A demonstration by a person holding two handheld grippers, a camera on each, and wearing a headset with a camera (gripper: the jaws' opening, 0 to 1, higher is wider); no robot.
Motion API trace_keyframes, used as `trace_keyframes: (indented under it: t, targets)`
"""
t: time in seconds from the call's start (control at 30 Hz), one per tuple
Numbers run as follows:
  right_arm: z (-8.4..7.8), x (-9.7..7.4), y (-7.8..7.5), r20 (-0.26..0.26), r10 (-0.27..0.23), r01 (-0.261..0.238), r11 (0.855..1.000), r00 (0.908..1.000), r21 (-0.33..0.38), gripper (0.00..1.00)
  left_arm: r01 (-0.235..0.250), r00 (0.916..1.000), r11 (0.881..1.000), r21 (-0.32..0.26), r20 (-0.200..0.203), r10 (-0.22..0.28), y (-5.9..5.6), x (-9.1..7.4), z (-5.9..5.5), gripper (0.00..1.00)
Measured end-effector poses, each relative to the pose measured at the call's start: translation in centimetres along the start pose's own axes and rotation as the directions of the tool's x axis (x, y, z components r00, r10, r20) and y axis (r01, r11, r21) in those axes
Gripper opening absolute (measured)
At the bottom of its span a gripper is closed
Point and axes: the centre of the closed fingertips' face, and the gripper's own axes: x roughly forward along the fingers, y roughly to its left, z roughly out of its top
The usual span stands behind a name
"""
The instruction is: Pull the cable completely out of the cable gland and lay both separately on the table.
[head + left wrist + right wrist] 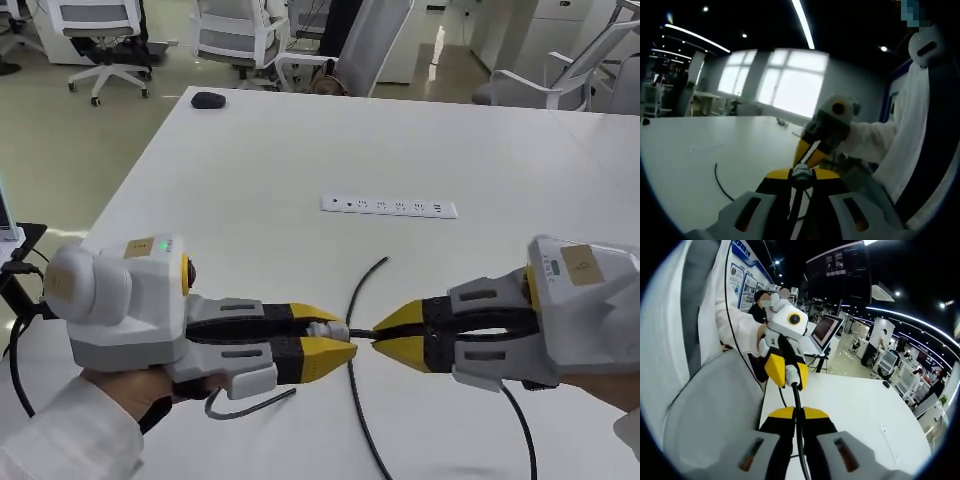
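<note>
Clamping the gland in the left tongs, held just above the desk, tip to tip with the right tongs. Pinching the cable shut in the right tongs, just beside the gland's mouth. Not yet drawn out: seen in the right gripper view entering the gland, and in the left gripper view running back between the left jaws. Looping loose over the desk beneath, one run toward the far side, another toward the near edge.

Risks from here, as judged:

Slipping along the thin, smooth cable on a hard pull, with so small a bite at the very tips of the right tongs. Twisting or popping the round gland out of the left tongs if pulled off the line of its bore. Binding in the seal, if tight; impossible to tell from here. Snagging the slack where lying under the tongs, dragging a loop along. Running out of arm spread before freeing the tail, forcing a re-grip; hard to judge the length left inside. Letting both parts drop together at the end, instead of laying them well apart.
</note>
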Motion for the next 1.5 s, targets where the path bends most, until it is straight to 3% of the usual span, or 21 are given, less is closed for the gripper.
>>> trace_keyframes:
  t: [0.37,0.83,1.1,1.3,1.4,1.5]
  targets:
    - [-3.4,-1.0,-0.5,-0.047,-0.033,0.036,0.997,0.9984,0.067,0.03,-0.017,0.9999,1.0,0.0,0.001,0.017,0.3,-0.7,0.0,0.17]
    - [-7.6,-1.4,-0.2,-0.101,-0.047,0.063,0.985,0.9938,0.161,0.03,-0.02,0.9998,1.0,-0.019,-0.008,0.02,0.4,-0.4,-0.2,0.17]
    - [-8.0,-1.4,0.0,-0.102,-0.045,0.063,0.981,0.9937,0.181,0.03,-0.026,0.9995,0.999,-0.021,-0.019,0.025,0.4,-0.2,-0.5,0.17]
    - [-8.1,-1.3,0.8,-0.14,-0.008,0.036,0.979,0.9901,0.201,0.04,-0.011,0.9989,1.0,-0.008,-0.046,0.011,0.0,0.0,-0.6,0.17]
    - [-7.6,-1.5,0.8,-0.168,-0.016,0.045,0.984,0.9857,0.17,0.07,-0.005,0.999,1.0,-0.014,-0.045,0.005,-0.2,0.0,-0.6,0.17]
    - [-5.8,-1.7,0.7,-0.131,-0.024,0.043,0.988,0.9911,0.145,0.13,-0.008,0.9989,1.0,-0.022,-0.045,0.007,-0.2,0.2,-0.6,0.17]
